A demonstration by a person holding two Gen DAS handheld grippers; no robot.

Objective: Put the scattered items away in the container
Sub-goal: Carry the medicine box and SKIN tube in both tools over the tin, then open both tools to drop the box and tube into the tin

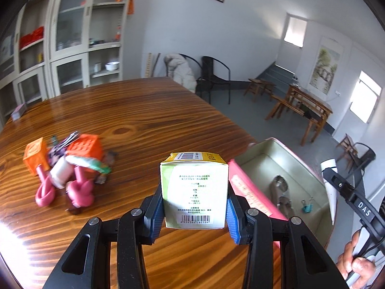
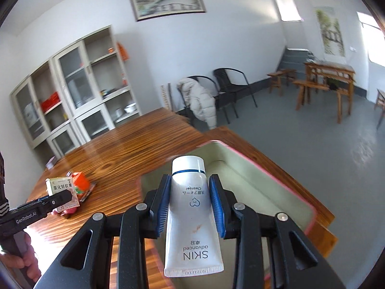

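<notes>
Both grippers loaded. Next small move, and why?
Probably lower the right gripper and release: its cleanser tube already hangs over the open container. The left gripper holds its box above bare table, beside the rim.

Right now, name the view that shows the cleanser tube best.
Right wrist view: the cleanser tube fills the centre, label readable, clamped in the right tongs. The left wrist view shows only its white end at the right edge.

The pink-rimmed container [image 1: 250,192] lies open from above, its floor mostly bare but for binder clips [image 1: 307,206]. A toy pile [image 1: 67,168] crowds the desk [image 1: 144,120] beyond.
</notes>
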